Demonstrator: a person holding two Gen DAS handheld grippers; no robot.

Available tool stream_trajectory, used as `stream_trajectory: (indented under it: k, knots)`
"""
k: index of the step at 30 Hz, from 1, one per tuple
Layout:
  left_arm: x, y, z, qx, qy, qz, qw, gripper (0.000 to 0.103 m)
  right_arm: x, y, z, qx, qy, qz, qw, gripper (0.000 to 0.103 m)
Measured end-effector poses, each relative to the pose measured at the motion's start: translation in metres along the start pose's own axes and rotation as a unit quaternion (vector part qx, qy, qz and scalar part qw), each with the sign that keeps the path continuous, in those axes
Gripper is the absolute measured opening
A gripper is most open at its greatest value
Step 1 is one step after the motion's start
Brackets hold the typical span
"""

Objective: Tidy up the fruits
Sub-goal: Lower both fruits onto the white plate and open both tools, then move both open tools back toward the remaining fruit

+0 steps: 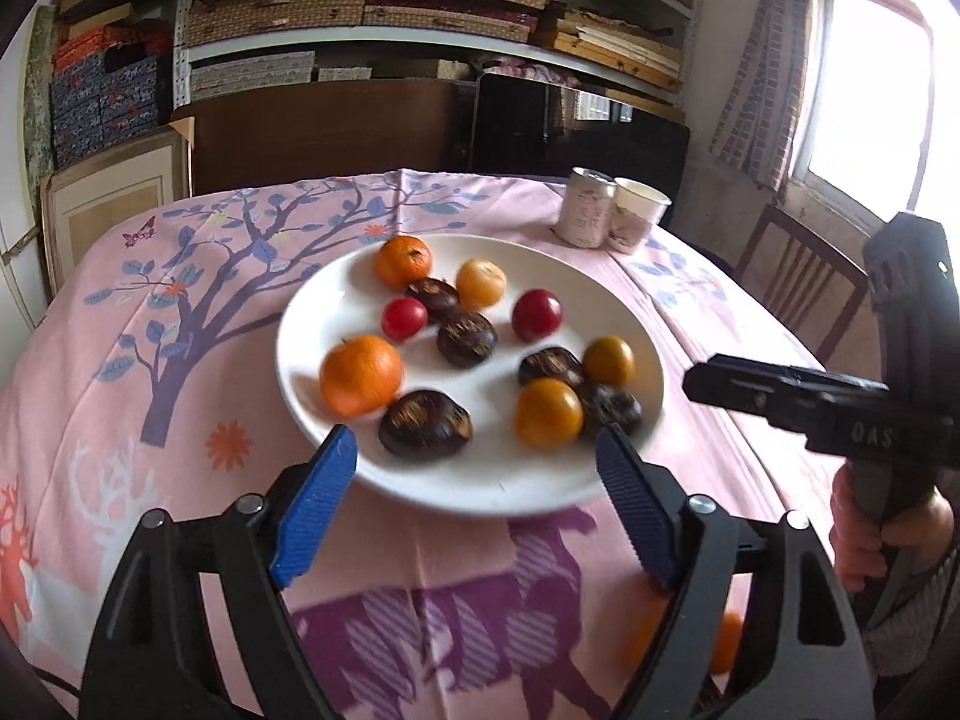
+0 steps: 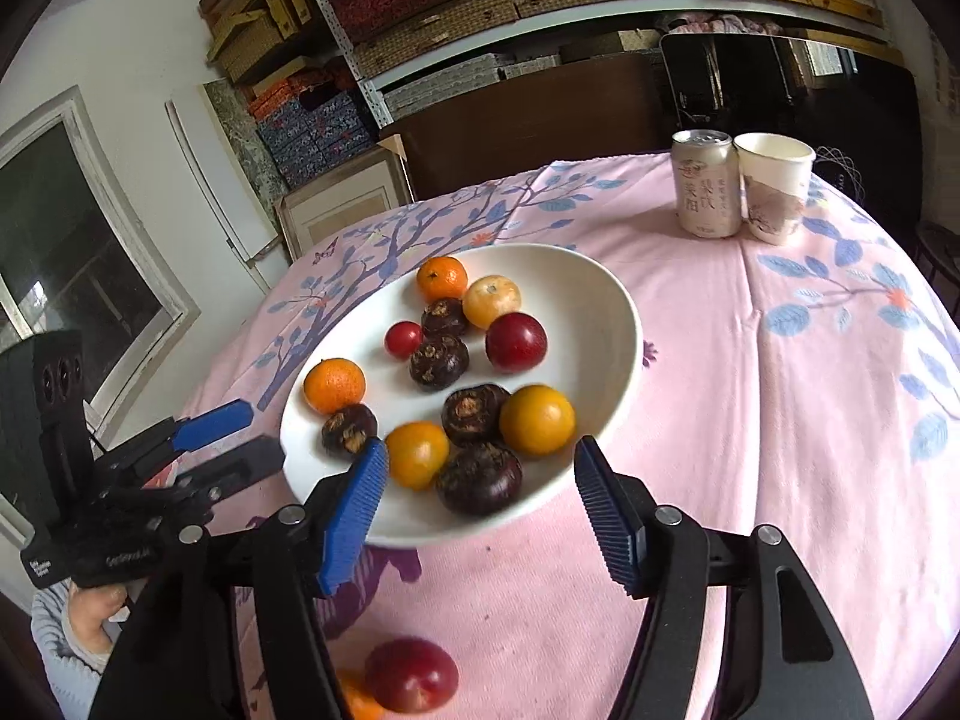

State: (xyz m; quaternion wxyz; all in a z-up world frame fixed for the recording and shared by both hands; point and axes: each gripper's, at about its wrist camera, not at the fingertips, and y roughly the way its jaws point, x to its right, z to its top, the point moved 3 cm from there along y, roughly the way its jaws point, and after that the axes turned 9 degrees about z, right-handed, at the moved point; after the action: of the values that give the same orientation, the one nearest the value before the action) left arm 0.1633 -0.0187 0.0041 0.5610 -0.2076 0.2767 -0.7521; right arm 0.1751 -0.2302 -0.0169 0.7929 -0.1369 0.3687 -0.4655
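Both tongs released, empty, before white plate of fruit; can and cup beyond.

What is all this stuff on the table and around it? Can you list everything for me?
round white plate: one, white, mid-table on the pink printed tablecloth
orange and yellow round fruits: six, on the plate
small red round fruits: two, on the plate
dark brown water chestnuts: five, on the plate
loose red fruit: one, on the cloth, near edge
silver drink can: one, far side
white paper cup: one, beside the can
stacked boxes: many, wall shelves
left gripper: blue pads, open, empty
right gripper: blue pads, open, empty
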Motion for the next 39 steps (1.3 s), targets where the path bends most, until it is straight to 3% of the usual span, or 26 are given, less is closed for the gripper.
stream_trajectory:
  k: [3, 9, 14, 19, 23, 30, 33, 39]
  knots:
    - [0.026, -0.017, -0.027, -0.001, 0.028, -0.030, 0.9991, 0.087, 0.017, -0.018, -0.014, 0.015, 0.037, -0.004, 0.999, 0.077]
    - [0.067, -0.027, -0.057, -0.013, 0.097, -0.063, 0.9932, 0.089, 0.040, -0.033, -0.021, 0.032, 0.083, -0.002, 0.996, 0.080]
    - [0.060, -0.008, -0.063, -0.049, 0.093, -0.038, 0.9937, 0.090, 0.046, -0.026, -0.024, 0.016, 0.095, -0.004, 0.995, 0.080]
    - [0.009, -0.003, -0.054, -0.049, 0.010, 0.017, 0.9986, 0.093, 0.048, -0.028, -0.024, 0.020, 0.099, -0.001, 0.995, 0.080]
    - [-0.019, -0.010, -0.052, -0.043, -0.050, 0.001, 0.9978, 0.093, 0.047, -0.028, -0.025, 0.018, 0.099, 0.002, 0.995, 0.080]
    - [0.000, -0.003, -0.060, -0.056, -0.011, 0.007, 0.9983, 0.093, 0.046, -0.027, -0.025, 0.015, 0.098, 0.001, 0.995, 0.080]
    - [0.010, -0.007, -0.059, -0.043, 0.010, 0.006, 0.9990, 0.093, 0.046, -0.025, -0.026, 0.012, 0.098, -0.001, 0.995, 0.080]
    - [0.028, 0.004, -0.057, -0.051, 0.056, 0.038, 0.9964, 0.093, 0.043, -0.023, -0.027, 0.007, 0.089, -0.005, 0.996, 0.080]
